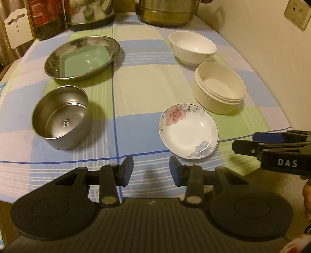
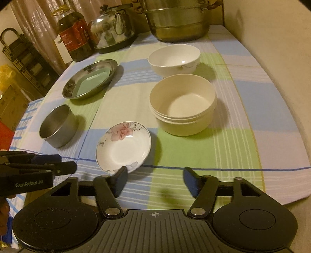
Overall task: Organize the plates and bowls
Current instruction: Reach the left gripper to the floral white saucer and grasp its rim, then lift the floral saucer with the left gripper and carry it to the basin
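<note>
On the checked tablecloth lie a steel plate [image 1: 56, 64] [image 2: 77, 85] with a green square dish [image 1: 85, 59] [image 2: 93, 81] in it, a steel bowl [image 1: 61, 118] [image 2: 57, 126], a floral saucer [image 1: 188, 133] [image 2: 123, 146], a cream ribbed bowl [image 1: 218, 87] [image 2: 182, 106] and a white bowl [image 1: 192, 47] [image 2: 174, 59]. My left gripper [image 1: 151, 169] [image 2: 68, 162] hovers open over the near cloth, just short of the saucer's left side. My right gripper [image 2: 155, 181] [image 1: 244, 141] is open too, its left finger at the saucer's near rim. Nothing is between either pair of fingers.
Along the far edge stand an oil bottle [image 2: 74, 37], a steel kettle [image 2: 113, 29] and a large steamer pot [image 2: 175, 21]. A wall with a socket [image 1: 297, 14] runs down the right side. The table's near edge [image 2: 281, 200] curves close under the grippers.
</note>
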Available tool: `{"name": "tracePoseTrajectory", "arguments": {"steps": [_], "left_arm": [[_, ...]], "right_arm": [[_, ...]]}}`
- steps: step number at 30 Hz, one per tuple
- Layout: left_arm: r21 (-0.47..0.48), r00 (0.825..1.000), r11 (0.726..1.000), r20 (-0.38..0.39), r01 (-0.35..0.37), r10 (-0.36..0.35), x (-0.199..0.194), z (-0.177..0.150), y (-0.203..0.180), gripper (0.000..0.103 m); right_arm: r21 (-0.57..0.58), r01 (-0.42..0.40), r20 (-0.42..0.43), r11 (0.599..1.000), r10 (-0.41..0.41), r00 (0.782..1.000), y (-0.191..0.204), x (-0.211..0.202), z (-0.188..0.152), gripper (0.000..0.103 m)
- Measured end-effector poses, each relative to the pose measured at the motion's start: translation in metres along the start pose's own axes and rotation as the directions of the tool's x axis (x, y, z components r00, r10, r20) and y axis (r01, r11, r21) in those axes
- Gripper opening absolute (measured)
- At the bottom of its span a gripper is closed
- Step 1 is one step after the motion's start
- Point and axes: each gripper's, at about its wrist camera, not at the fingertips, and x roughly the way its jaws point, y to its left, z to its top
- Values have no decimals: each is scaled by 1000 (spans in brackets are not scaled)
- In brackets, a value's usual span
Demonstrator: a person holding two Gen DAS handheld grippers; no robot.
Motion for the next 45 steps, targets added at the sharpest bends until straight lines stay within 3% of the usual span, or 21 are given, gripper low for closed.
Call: {"name": "tracePoseTrajectory", "arguments": {"steps": [13,20,24,28,45], "left_arm": [[-51,995,994,-23,95,-97,29,15,2,30],[-57,993,993,-53,107,-110,47,21,-1,18],[-64,991,991,-53,119,-122,53,22,0,12],[-62,991,991,-51,119,-122,56,25,2,11],[-22,993,995,-67,95,-97,68,37,5,9]], "right_arm": [[-5,-4,11,1000,4,1000,3,27,13,40],[-23,0,6,1000,0,1000,5,45,20,30],[-30,0,3,1000,0,1000,5,54,23,14],[-19,-8,5,1000,8,1000,4,59,24,5],[87,-42,-46,995,46,998,-1,61,26,6]]}}
